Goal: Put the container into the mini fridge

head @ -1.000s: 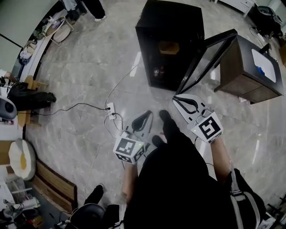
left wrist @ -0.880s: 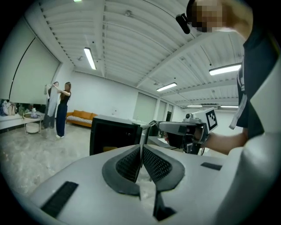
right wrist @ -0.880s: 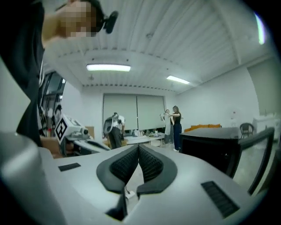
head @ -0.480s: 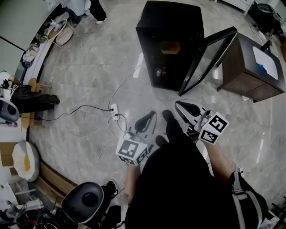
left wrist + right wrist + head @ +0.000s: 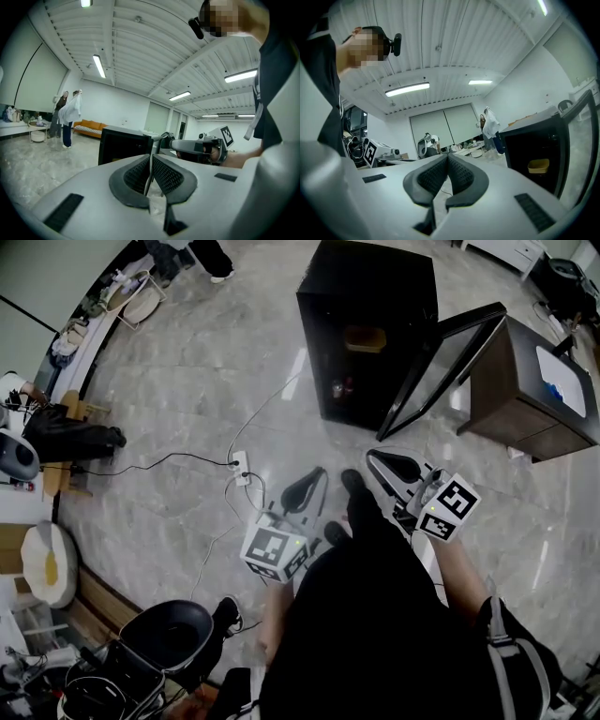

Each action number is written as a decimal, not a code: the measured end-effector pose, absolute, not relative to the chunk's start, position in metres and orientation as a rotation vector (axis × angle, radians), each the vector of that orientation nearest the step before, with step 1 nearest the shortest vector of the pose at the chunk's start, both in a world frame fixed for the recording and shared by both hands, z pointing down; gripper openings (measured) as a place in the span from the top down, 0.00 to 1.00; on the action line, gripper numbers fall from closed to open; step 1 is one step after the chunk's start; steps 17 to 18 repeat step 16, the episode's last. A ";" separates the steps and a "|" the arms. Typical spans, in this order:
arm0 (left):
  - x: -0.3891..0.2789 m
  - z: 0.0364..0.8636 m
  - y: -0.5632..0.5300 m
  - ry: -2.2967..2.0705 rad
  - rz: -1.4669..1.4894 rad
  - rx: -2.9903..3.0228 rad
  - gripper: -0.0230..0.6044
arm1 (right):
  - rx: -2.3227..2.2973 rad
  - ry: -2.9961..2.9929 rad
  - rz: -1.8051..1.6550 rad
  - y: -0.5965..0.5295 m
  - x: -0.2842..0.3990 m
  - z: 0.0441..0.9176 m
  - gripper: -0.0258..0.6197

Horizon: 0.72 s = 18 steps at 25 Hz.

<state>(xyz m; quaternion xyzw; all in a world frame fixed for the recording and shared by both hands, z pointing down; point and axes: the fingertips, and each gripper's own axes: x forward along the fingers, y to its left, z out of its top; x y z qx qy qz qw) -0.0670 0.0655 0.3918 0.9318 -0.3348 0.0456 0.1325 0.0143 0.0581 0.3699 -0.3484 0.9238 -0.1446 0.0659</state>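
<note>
**Fig.** L gripper (image 5: 151,161) & R gripper (image 5: 447,159): jaws pressed together on both, nothing held btw. them. Marker cube (image 5: 452,507), behind R fingers, is printed w/ a black-and-white square pattern; no letters can be read. Mini fridge (image 5: 370,296), black, is seen ahead & to right of R fingers, door (image 5: 441,357) swung open. Container (image 5: 539,165), yellow, is seated on upper shelf inside, rim uppermost; long axis horizontal, across the fridge mouth. Any label on it is too small to be read. Power strip (image 5: 241,468) is seen on floor, ahead-left of L fingers.
</note>
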 end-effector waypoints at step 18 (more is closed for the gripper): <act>-0.070 0.404 0.062 -0.981 0.124 2.668 0.89 | -1.026 2.841 -0.410 0.057 0.012 0.373 0.93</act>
